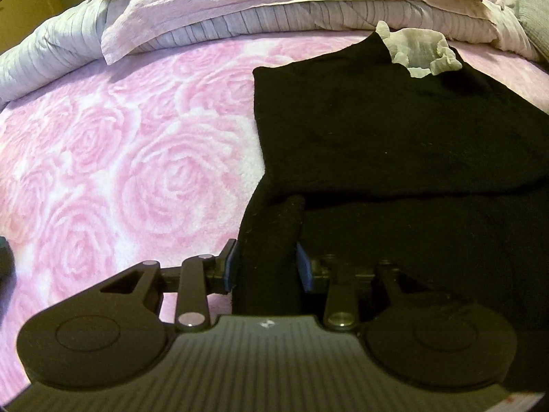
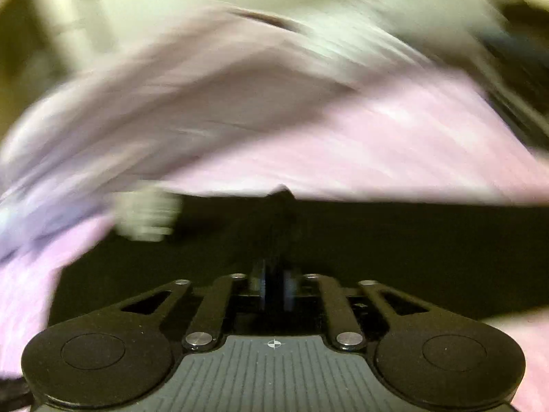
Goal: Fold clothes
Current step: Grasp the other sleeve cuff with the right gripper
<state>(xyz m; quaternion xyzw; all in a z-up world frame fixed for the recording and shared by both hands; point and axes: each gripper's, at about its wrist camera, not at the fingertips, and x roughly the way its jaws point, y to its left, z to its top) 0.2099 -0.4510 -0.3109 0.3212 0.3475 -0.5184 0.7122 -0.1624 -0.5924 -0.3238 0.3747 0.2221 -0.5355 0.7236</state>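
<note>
- Fleecy pink rose-embossed bed cover (image 1: 137, 171) carries a flat black knit garment (image 1: 394, 144).
- Left gripper (image 1: 267, 267): jaws clamp a bunched fold.
- Right gripper (image 2: 276, 288): jaws narrow, pinching black cloth; view blurred.

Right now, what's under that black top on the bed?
The black top lies on a pink rose blanket, which shows all around it. Whatever is directly beneath stays hidden. The left gripper pinches its near edge.

Item count: one black garment (image 1: 394, 130), one white frilled cloth (image 1: 418, 49), one pink rose-pattern blanket (image 1: 120, 158), two hand-held grippers.
</note>
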